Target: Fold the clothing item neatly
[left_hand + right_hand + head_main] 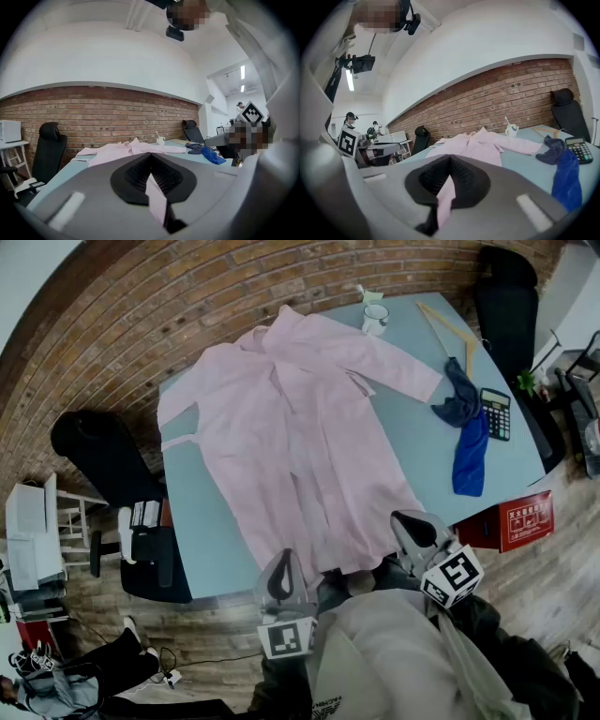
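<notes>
Head view first: I'm looking down at the pink garment [300,427], which is lying spread flat and lengthwise on the light blue table [412,460]. Its collar is pointing at the brick wall, its sleeves are sticking out to both sides, and its hem is sitting at the near edge. The left gripper [283,563] and right gripper [412,526] are both sitting at that hem, one toward each bottom corner. Off to the right of the garment a white mug [375,318], a wooden hanger [450,329], a dark blue cloth [459,399] running into a brighter blue cloth [471,460], and a calculator [495,413] are lying on the table, all clear of the pink fabric apart from the sleeve tip reaching near the dark cloth. A black chair [103,460] is standing at the table's left side. Left gripper view: the black ribbed pads [136,173] are pressing together on a narrow strip of pink fabric, which is hanging out toward the camera, and the rest of the garment is stretching away over the table behind. Right gripper view: same deal here, the jaws are clamping shut on a pink fold of the hem, with the mug, hanger, calculator and blue cloths showing beyond on the right.
</notes>
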